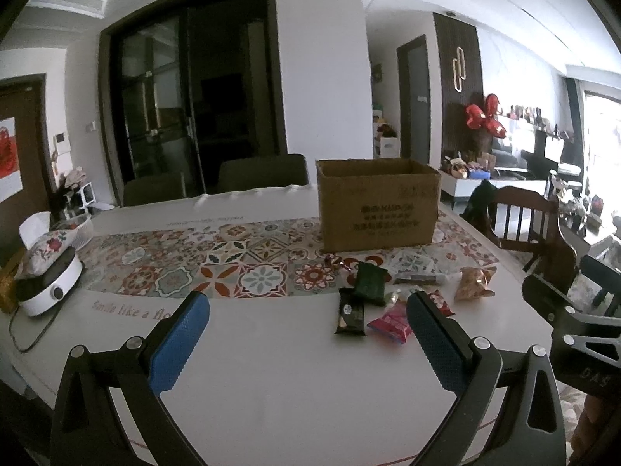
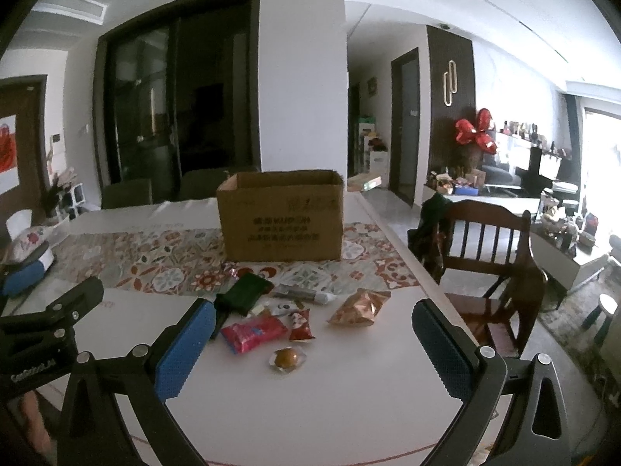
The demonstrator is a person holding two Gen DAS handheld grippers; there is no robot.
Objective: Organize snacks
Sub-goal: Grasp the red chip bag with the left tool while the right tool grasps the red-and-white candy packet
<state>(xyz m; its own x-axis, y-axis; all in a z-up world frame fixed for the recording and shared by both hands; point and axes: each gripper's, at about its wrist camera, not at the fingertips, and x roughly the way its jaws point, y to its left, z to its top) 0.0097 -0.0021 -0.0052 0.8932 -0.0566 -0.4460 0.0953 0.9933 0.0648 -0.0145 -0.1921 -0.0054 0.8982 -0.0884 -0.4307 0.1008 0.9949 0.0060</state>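
An open cardboard box (image 1: 378,204) stands on the patterned runner, also in the right wrist view (image 2: 281,215). Several snack packets lie in front of it: a dark green pack (image 1: 370,281) (image 2: 244,291), a black pack (image 1: 350,312), a pink pack (image 1: 390,324) (image 2: 254,332), a small red pack (image 2: 300,324), a gold bag (image 1: 475,281) (image 2: 359,306), and a clear-wrapped round pastry (image 2: 286,358). My left gripper (image 1: 306,310) is open and empty, short of the snacks. My right gripper (image 2: 314,320) is open and empty, with the snacks ahead between its fingers.
A white cooker (image 1: 46,283) with a floral tissue pouch sits at the table's left end. A wooden chair (image 2: 489,256) stands at the right table edge (image 2: 407,256). Dark chairs stand behind the table (image 1: 256,173). The left gripper's body shows in the right wrist view (image 2: 42,330).
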